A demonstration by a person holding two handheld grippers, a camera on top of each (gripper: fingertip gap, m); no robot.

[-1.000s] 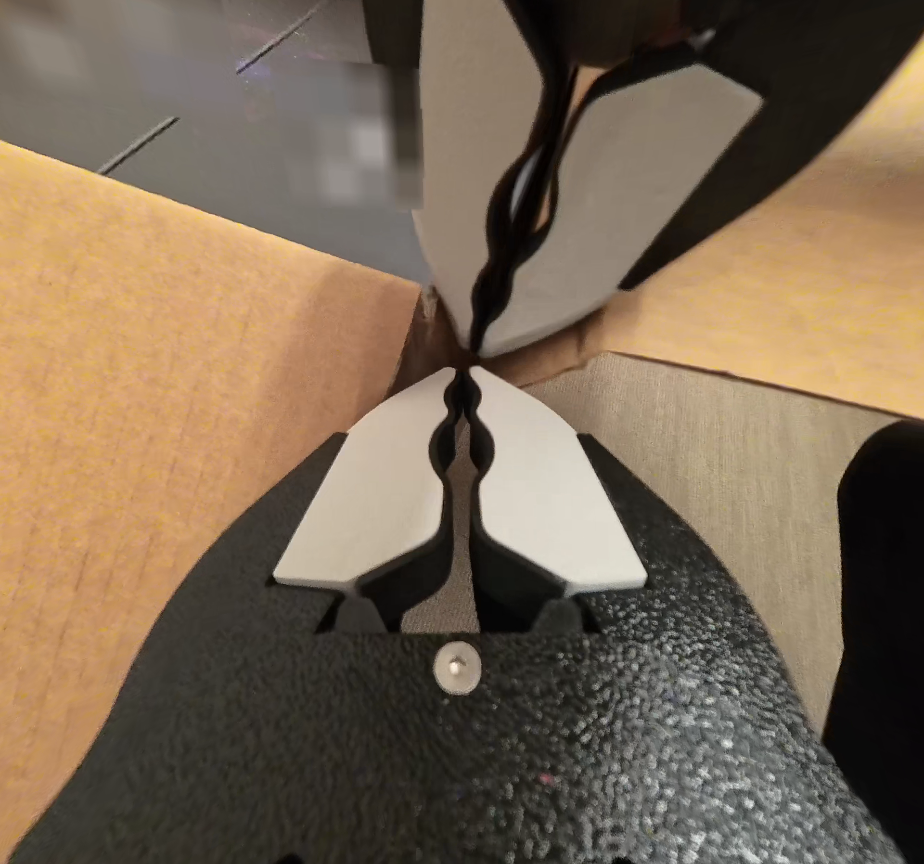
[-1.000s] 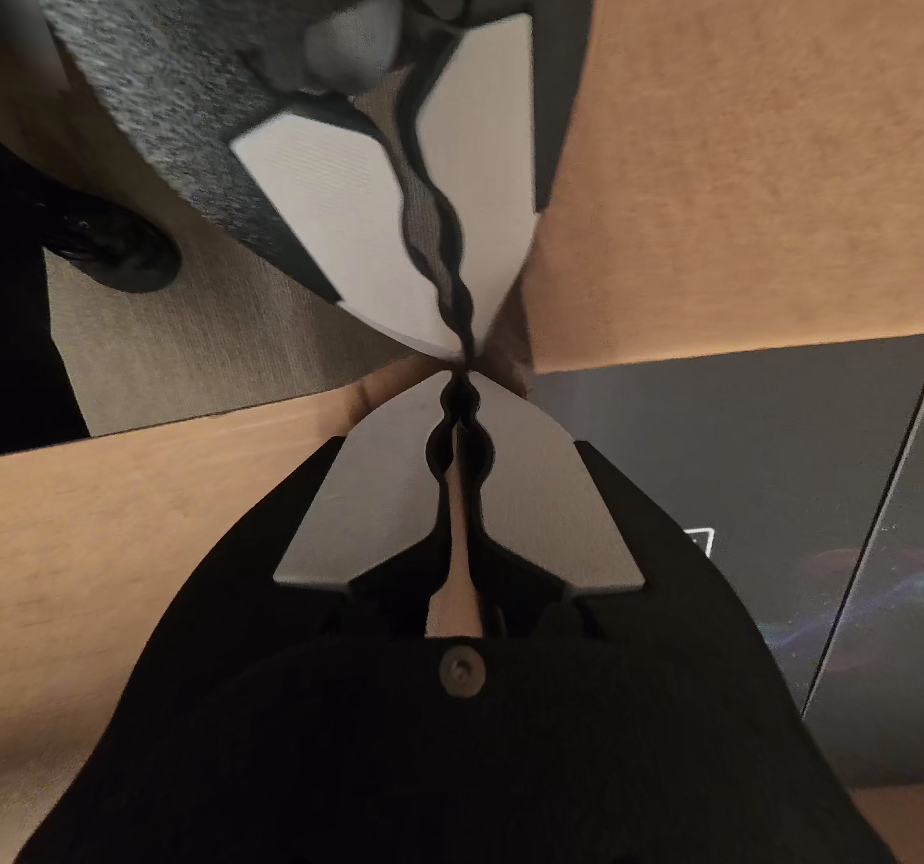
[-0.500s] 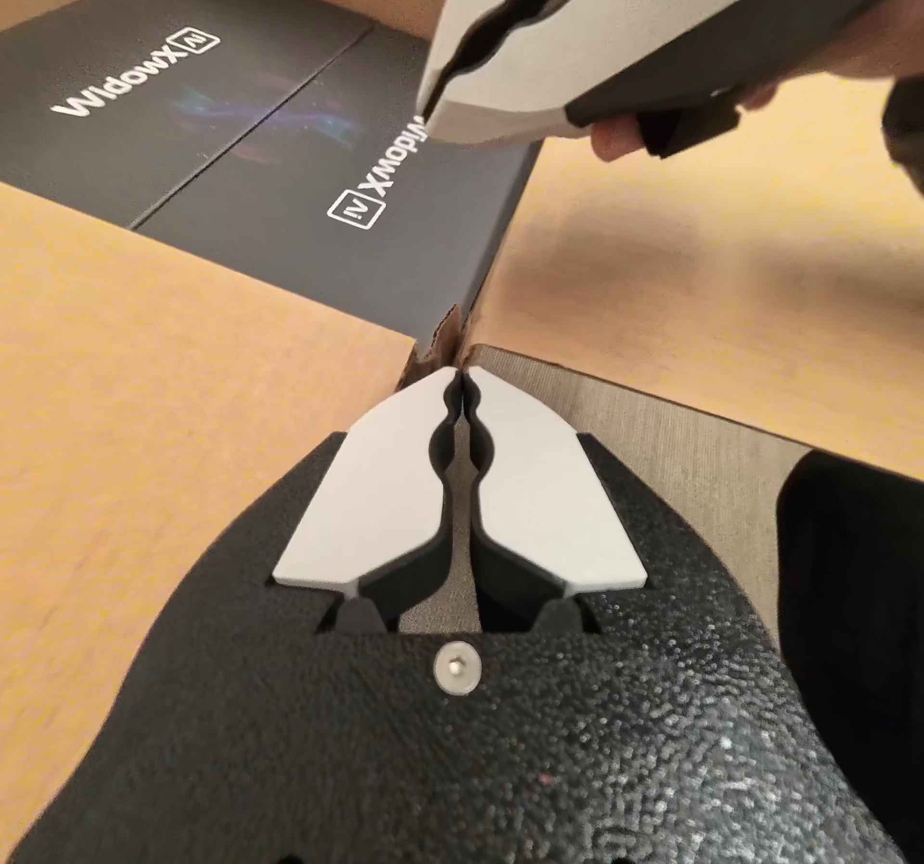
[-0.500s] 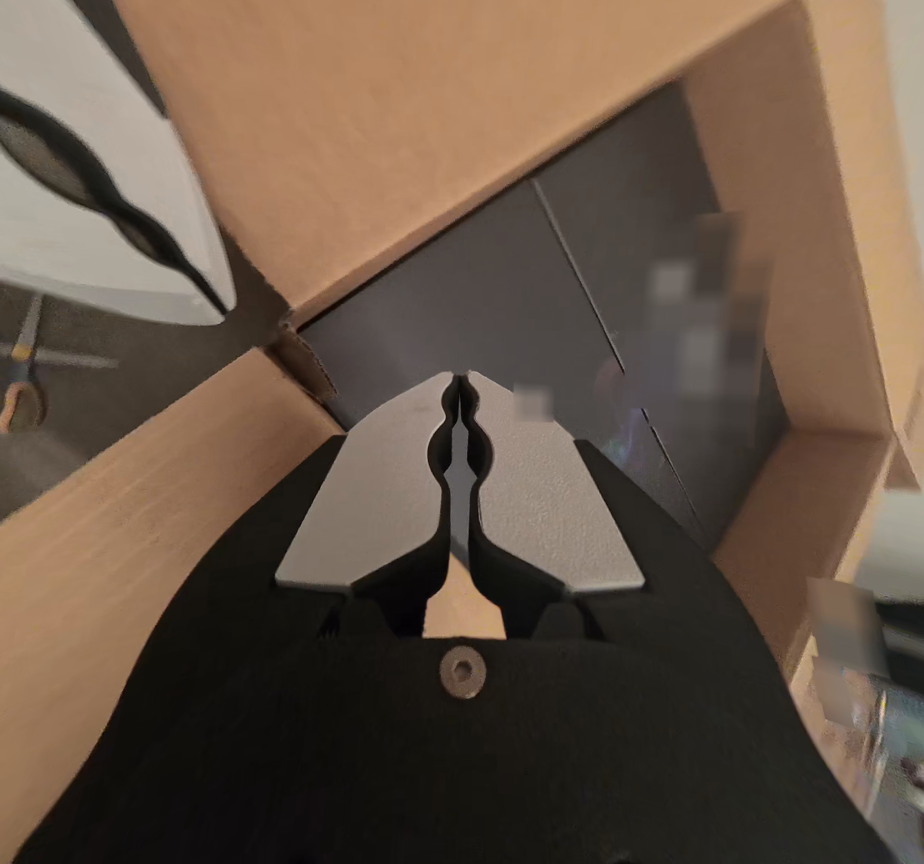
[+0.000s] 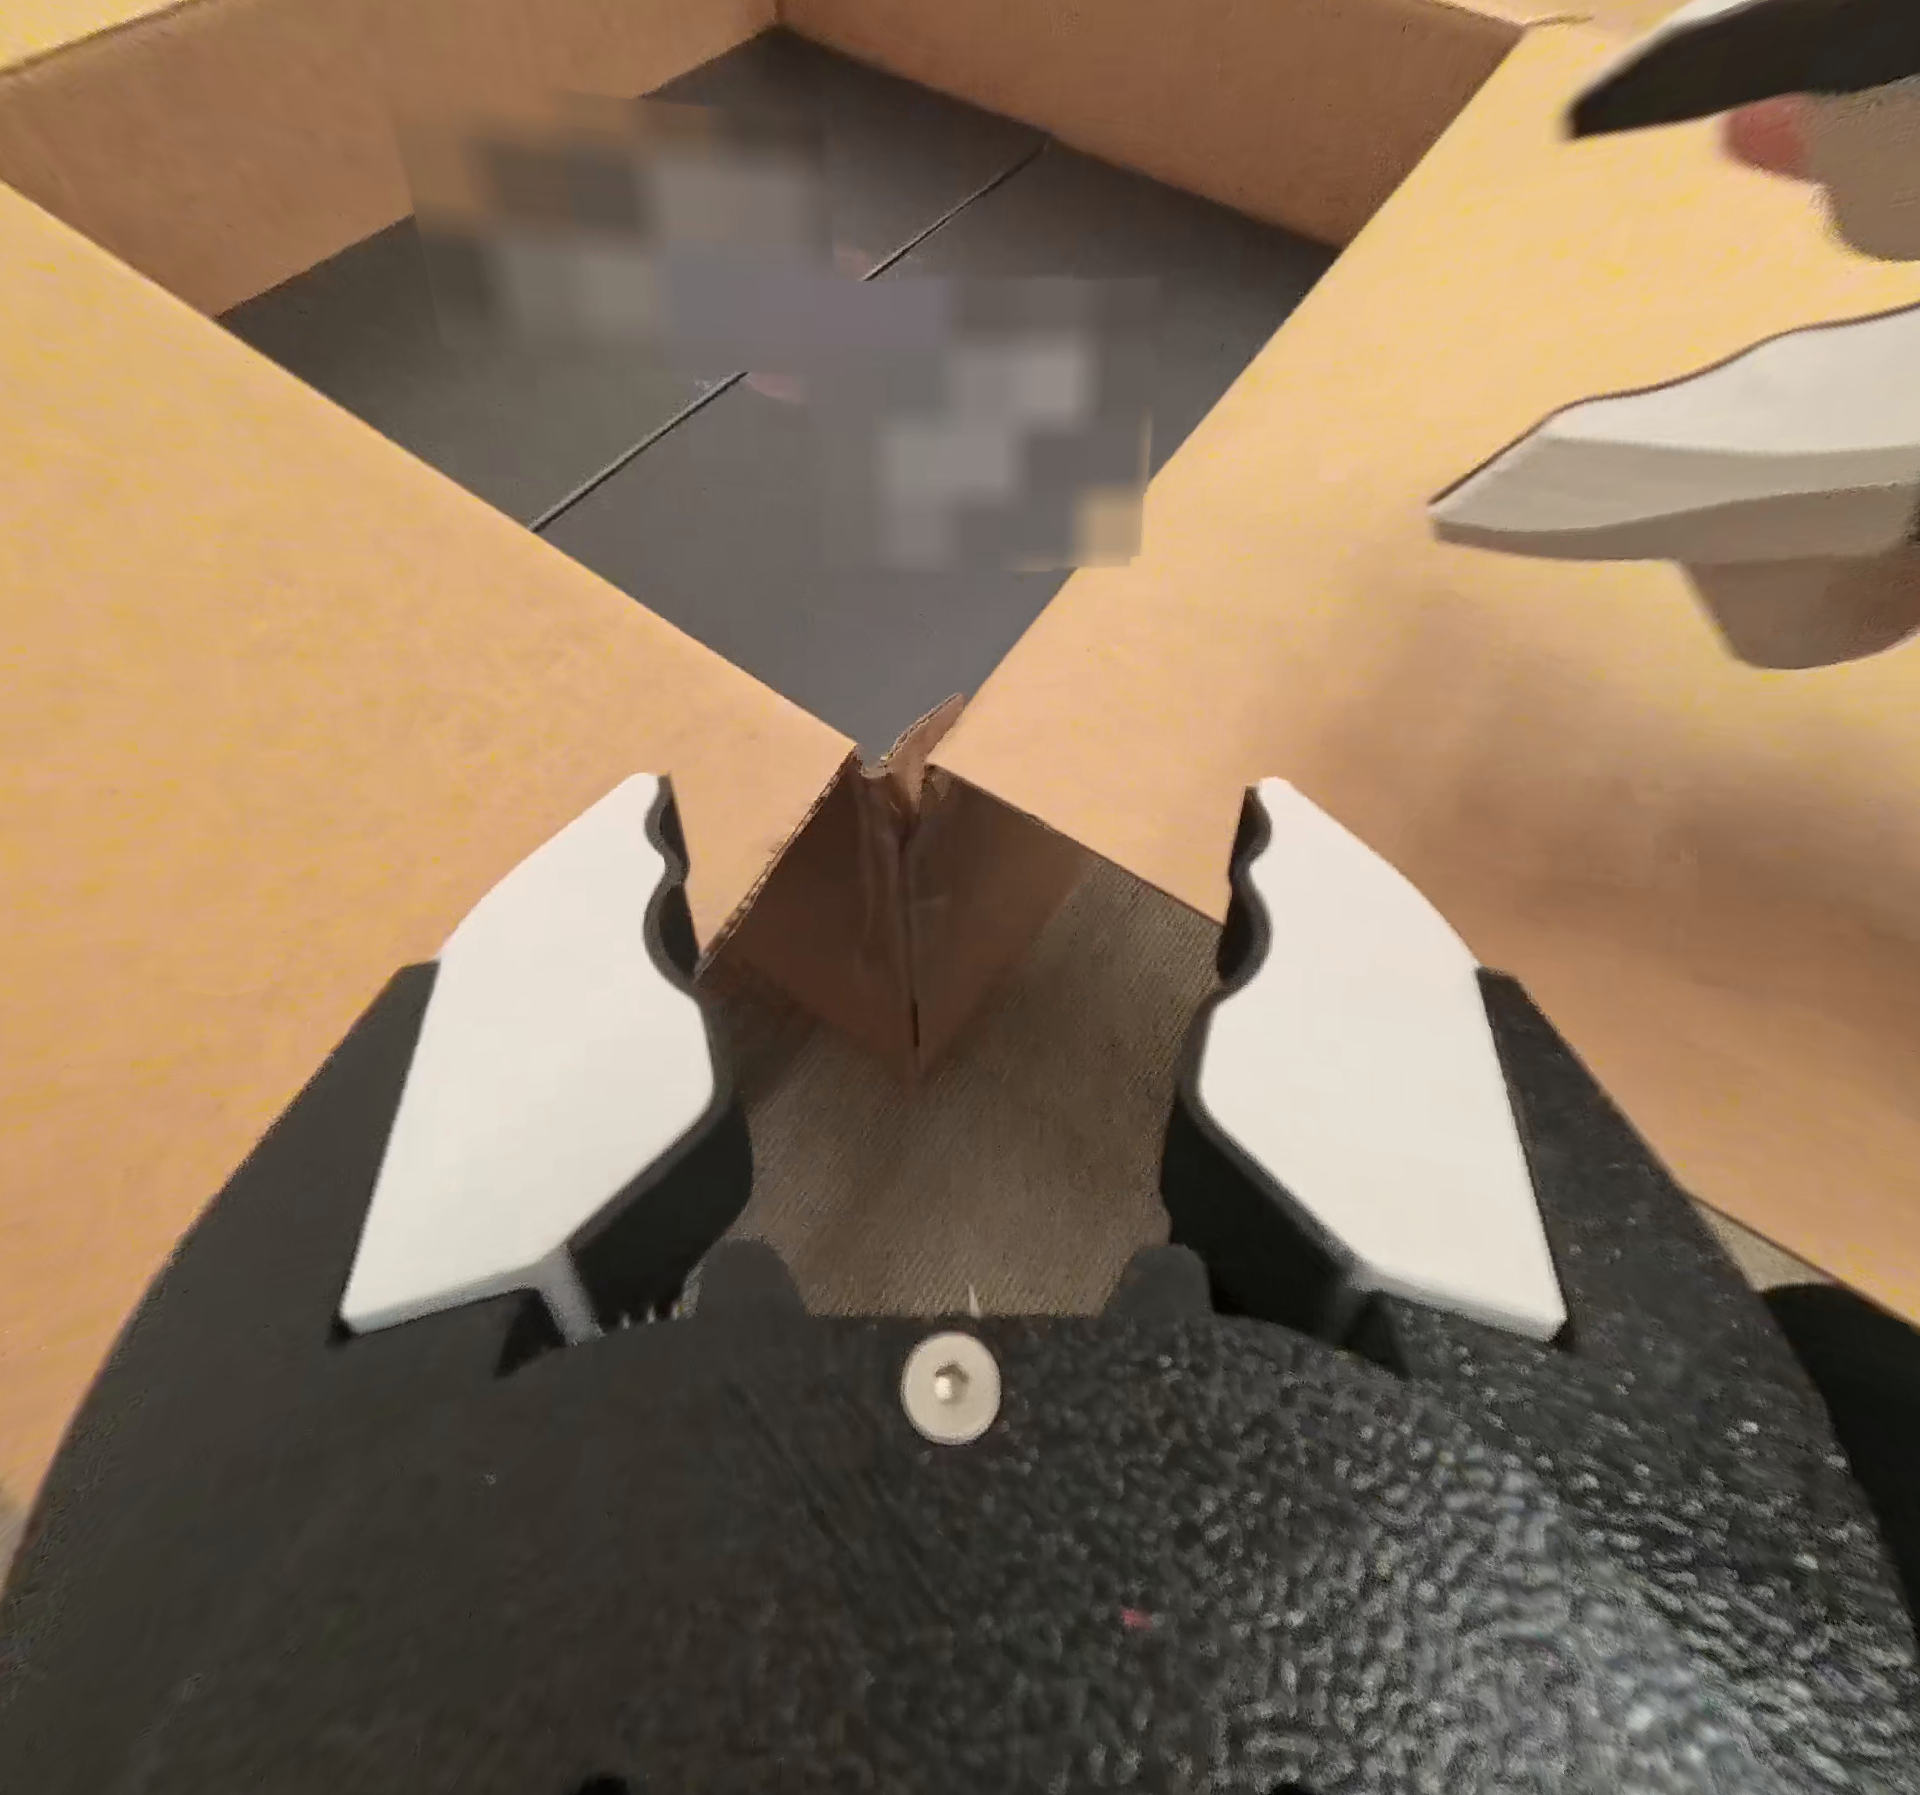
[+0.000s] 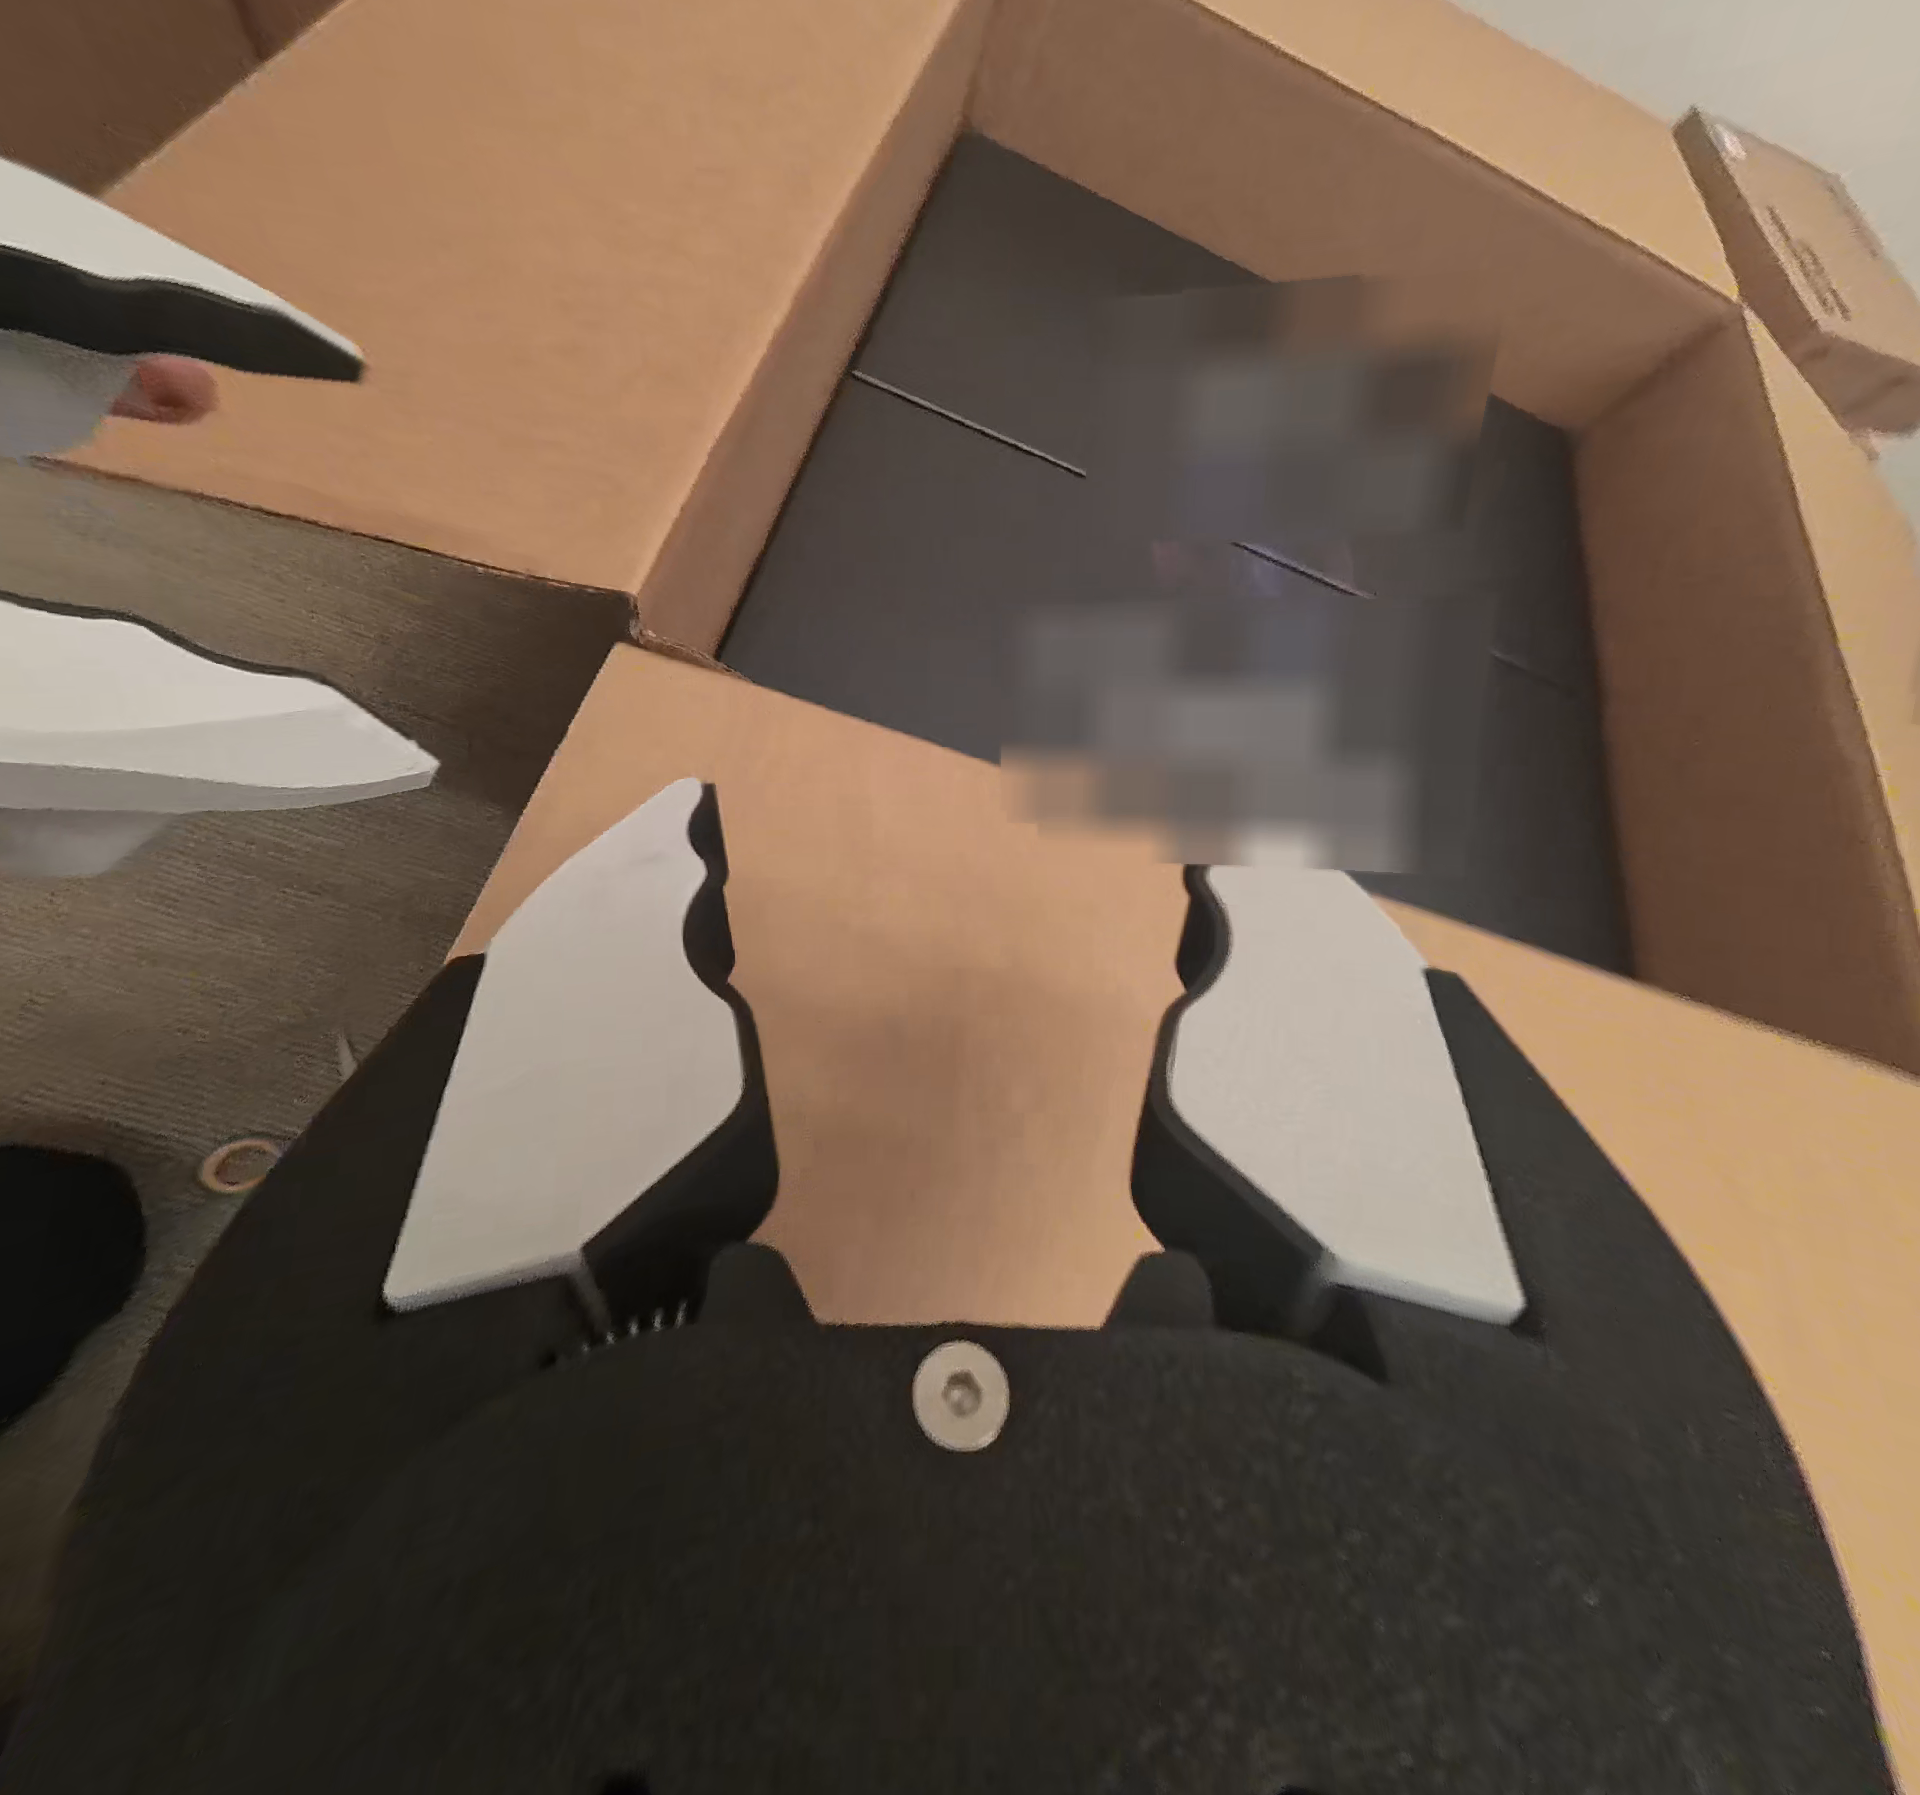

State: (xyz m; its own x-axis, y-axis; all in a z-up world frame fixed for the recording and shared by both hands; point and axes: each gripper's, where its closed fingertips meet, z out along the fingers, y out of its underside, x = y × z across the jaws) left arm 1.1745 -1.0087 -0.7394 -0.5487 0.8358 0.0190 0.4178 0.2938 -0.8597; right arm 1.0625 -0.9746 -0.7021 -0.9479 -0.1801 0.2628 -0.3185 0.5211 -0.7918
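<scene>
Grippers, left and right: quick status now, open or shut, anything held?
Left gripper: open, empty, fingers astride the near corner of the open brown cardboard box.
Right gripper: open, empty, over a brown cardboard flap.

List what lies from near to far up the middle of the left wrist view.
Left gripper, open → patch of woven floor covering → outer corner of the cardboard box → dark flat boxes inside it → far inner wall of the box.
</scene>
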